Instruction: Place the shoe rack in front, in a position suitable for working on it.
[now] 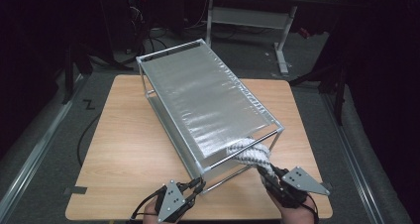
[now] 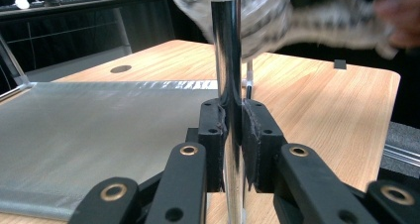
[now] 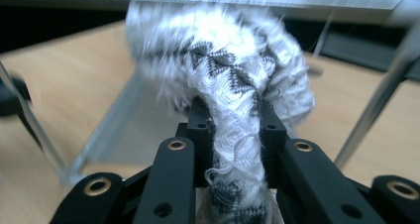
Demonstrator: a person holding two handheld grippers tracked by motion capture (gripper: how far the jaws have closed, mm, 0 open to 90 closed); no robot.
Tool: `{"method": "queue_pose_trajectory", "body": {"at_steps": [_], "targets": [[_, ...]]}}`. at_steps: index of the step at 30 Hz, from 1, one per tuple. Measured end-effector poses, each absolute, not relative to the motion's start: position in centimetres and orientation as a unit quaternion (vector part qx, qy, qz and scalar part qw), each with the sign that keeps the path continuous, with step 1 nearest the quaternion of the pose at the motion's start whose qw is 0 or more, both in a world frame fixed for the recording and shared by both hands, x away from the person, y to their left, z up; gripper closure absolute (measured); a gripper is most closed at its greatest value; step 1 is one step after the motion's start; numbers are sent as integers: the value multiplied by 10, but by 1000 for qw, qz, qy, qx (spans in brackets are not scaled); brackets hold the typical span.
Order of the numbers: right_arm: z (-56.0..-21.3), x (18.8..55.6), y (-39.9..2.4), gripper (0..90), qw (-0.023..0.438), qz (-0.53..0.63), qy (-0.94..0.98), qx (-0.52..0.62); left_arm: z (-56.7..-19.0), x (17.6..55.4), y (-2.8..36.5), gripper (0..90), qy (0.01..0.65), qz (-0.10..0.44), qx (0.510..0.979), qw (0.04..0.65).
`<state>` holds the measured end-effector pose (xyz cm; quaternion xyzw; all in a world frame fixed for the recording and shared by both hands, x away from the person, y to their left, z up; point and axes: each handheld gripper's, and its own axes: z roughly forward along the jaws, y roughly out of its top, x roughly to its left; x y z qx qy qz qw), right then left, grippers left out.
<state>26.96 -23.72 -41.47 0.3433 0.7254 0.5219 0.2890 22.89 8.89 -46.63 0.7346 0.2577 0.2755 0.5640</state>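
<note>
At the near edge of the wooden table [image 1: 129,149], the person's two hands come in from below, each holding a gripper. The left gripper [image 1: 198,185] is clamped on the near corner post [image 2: 229,85] of a metal rack [image 1: 208,97]; in the left gripper view the jaws press the chrome post from both sides, the post standing upright between them. The right gripper [image 1: 267,174] sits to the right of it, its jaws closed on a white knitted cloth [image 1: 252,154] with a dark pattern; in the right gripper view the cloth [image 3: 233,85] is squeezed into a narrow strand between the jaws and swells into a blurred bundle just beyond them.

The cloth's bundle lies at the near right end of the rack, under the top shelf's corner and between the near end rails. In the left gripper view it hangs blurred behind the top of the post, stretching to the right toward a hand [image 2: 401,16].

The rack stands diagonally on the table, running from the near right to the far left, with a silvery sheet [image 1: 203,95] stretched over its top and a second one on the lower shelf [image 2: 89,140].

Beyond the table, another desk's white legs [image 1: 282,40] stand on the dark floor
</note>
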Motion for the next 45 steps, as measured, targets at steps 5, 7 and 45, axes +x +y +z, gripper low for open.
{"method": "queue_pose_trajectory", "body": {"at_steps": [5,7,45], "targets": [[-388,262,-242,764,318,557,691,333,-466,229,89,794,258,276,734,565],[-380,262,-241,764,327,565,682,329,-467,229,89,793,259,276,734,564],[-392,252,-165,757,297,570,725,248,-494,226,85,786,265,315,754,512]]}}
